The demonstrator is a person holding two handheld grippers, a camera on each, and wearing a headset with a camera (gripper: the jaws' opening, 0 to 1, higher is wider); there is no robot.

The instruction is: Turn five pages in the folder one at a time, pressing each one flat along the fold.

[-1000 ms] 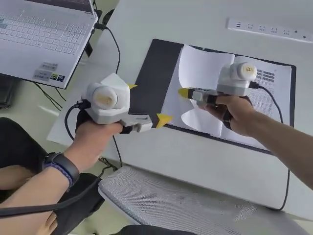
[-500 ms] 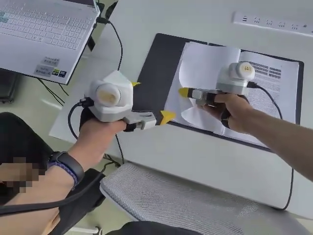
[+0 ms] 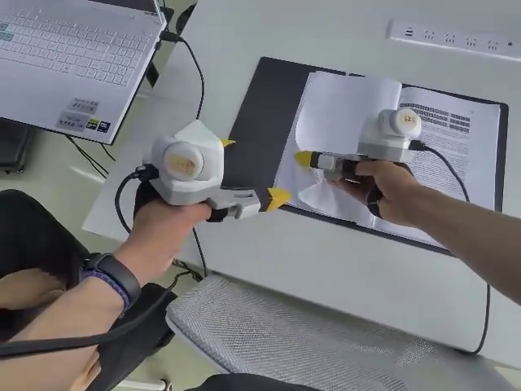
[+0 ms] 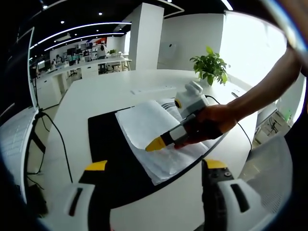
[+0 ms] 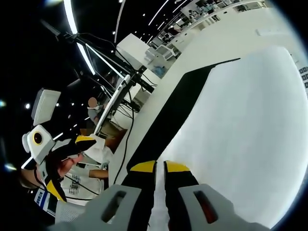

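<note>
The folder [image 3: 259, 114] lies open on the white table [image 3: 342, 252], its black left cover bare and a stack of white sheets on its right side. One page [image 3: 346, 106] is lifted off the stack and curls over toward the left cover. The right tongs [image 3: 304, 157] point left at the near part of that page; in the right gripper view their yellow tips stand almost together with a thin white strip between them, so they seem to pinch the page. The left tongs [image 4: 155, 166] are spread wide and hold nothing, hanging above the table's near edge just beside the folder's left cover and aimed at the folder. The sheet under the lifted page carries dense black print [image 3: 444, 122], too small to read. A laptop [image 3: 73, 49] sits open to the left of the folder, well apart from it, with small stickers [image 3: 81, 120] below its keyboard whose writing cannot be made out. A white power strip [image 3: 456, 39] lies beyond the folder. A round mark [image 3: 411, 120] on the body of the right tongs is too blurred to read
</note>
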